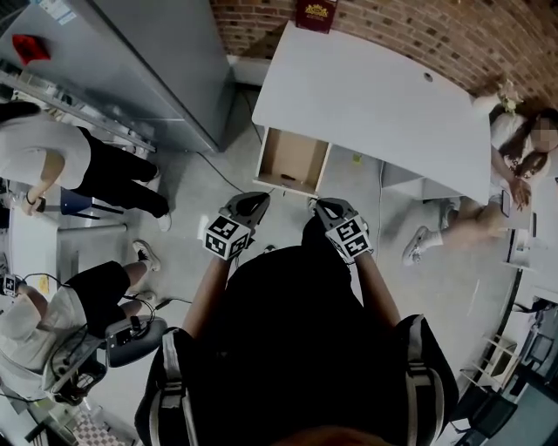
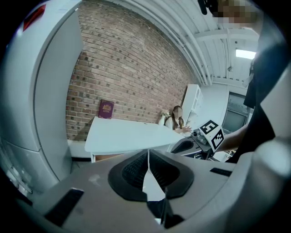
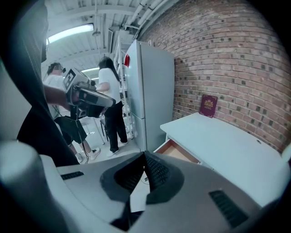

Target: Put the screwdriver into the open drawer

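No screwdriver shows in any view. The white desk (image 1: 375,96) stands against the brick wall, with its wooden drawer (image 1: 292,161) pulled open at the left end; the drawer looks empty. My left gripper (image 1: 253,202) and right gripper (image 1: 327,209) hover side by side in front of my body, short of the drawer. In the left gripper view the left gripper (image 2: 148,152) has its pads together with nothing between them. The right gripper (image 3: 144,154) is likewise shut and empty, and the drawer (image 3: 178,152) lies just beyond its tip.
A maroon book (image 1: 316,13) leans on the wall at the desk's back edge. A tall grey cabinet (image 1: 131,61) stands left of the desk. Two people (image 1: 52,165) stand at the left, and a seated person (image 1: 514,148) is at the desk's right end.
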Demonstrator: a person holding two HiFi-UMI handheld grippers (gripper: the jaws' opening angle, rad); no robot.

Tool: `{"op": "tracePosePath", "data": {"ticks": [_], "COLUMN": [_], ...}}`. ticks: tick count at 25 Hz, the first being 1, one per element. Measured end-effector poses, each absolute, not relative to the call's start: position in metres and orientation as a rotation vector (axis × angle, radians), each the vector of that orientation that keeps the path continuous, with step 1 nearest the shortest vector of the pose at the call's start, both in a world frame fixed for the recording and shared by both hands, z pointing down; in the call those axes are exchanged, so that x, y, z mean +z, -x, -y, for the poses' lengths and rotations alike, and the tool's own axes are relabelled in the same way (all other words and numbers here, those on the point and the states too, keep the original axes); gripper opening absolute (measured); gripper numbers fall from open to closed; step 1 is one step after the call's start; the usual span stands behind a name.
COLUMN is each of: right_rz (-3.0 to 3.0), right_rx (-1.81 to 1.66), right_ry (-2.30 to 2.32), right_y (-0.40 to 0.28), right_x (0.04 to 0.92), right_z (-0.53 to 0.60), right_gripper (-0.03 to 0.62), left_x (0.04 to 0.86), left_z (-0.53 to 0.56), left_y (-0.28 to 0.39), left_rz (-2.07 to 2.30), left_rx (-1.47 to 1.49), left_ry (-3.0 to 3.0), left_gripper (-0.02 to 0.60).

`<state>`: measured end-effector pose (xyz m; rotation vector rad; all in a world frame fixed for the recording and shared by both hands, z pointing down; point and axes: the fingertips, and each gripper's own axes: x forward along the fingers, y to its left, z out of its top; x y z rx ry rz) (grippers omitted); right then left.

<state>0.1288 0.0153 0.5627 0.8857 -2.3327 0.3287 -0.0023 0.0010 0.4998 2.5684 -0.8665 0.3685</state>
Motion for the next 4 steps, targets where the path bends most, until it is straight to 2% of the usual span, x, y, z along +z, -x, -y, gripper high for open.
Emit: {"op": "tracePosePath", "data": {"ticks": [4], "right_rz": [2.336], "right_rx": [0.332], "right_ry": [-0.883], "right_y": [-0.129], "right_x": [0.561], "right_z": [-0.001], "right_gripper": [0.057], "left_x": [0.501], "left_z": [0.007], "left_y": [0.005], "left_rz": [0.878], "left_rx": [0.377], "left_ry": [-2.570], "left_gripper": [0.023]}}
